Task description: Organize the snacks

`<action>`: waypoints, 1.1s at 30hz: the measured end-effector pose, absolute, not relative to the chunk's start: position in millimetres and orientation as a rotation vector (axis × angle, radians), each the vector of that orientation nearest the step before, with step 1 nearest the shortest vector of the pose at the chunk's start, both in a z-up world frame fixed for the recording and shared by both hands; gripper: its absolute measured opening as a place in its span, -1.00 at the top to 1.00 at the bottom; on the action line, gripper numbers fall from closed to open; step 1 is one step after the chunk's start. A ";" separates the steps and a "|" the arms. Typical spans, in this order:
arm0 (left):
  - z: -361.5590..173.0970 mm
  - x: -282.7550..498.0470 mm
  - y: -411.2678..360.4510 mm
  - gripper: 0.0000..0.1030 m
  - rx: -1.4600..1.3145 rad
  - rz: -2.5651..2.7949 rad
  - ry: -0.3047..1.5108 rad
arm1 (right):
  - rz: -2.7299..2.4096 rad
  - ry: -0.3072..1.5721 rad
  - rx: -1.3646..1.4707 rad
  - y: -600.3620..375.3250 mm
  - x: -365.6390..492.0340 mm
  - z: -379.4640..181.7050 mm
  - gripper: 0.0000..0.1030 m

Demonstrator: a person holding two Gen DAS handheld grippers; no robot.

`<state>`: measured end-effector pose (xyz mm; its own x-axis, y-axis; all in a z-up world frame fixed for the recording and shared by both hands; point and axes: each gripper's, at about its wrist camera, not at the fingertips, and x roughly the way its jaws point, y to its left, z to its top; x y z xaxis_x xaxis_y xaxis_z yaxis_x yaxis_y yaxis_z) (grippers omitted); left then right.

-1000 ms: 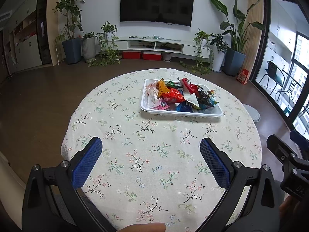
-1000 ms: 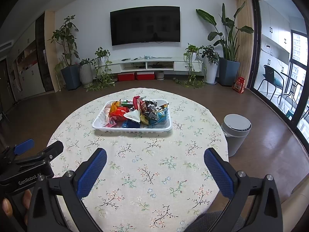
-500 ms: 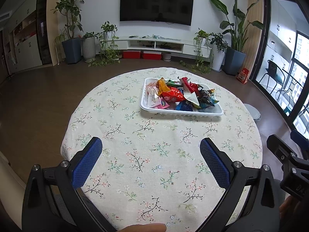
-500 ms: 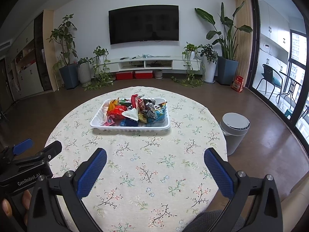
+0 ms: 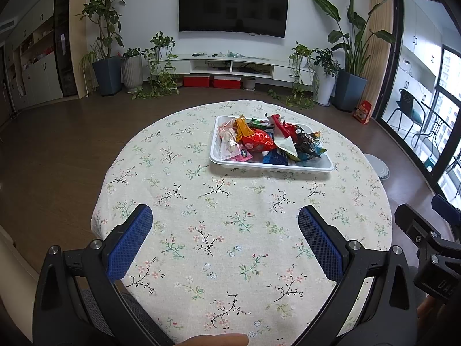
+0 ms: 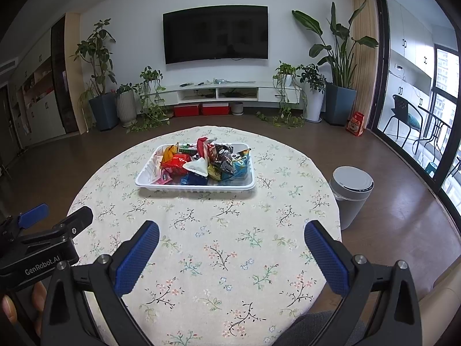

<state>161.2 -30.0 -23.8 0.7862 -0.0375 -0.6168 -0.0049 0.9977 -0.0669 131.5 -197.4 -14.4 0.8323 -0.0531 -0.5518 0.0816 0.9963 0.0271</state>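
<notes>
White tray (image 5: 270,167) of snack packets (image 5: 259,142) sits long axis left-right on the table (image 5: 201,216); left gripper (image 5: 224,216) and right gripper (image 6: 232,230) jaws spread, empty.

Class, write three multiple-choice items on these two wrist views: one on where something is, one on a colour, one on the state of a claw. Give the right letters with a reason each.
1. Where are the snack packets?
A. Scattered over the tablecloth
B. Piled in the white tray
C. On the floor by the bin

2. What colour are the pads on the left claw?
A. Blue
B. Red
C. Green

3. How does the right claw stand?
A. Shut on a packet
B. Shut on nothing
C. Open, holding nothing

Answers:
1 B, since every packet lies inside the tray, and the floral tablecloth around it carries none.
2 A, since both pads in the left wrist view are blue mesh.
3 C, since its fingers are spread wide above the cloth, well short of the tray, with only cloth showing between them.
</notes>
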 end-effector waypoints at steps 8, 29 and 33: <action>-28.1 163.7 -28.4 -0.99 -0.063 -0.012 0.668 | -0.070 0.592 0.050 -197.5 130.0 -17.0 -1.00; -30.2 165.3 -28.9 -0.99 -0.052 -0.019 0.656 | -0.065 0.609 0.052 -198.6 126.2 -20.7 -1.00; -28.7 165.8 -28.3 -0.99 -0.050 -0.018 0.646 | -0.065 0.610 0.051 -198.6 128.4 -20.2 -1.00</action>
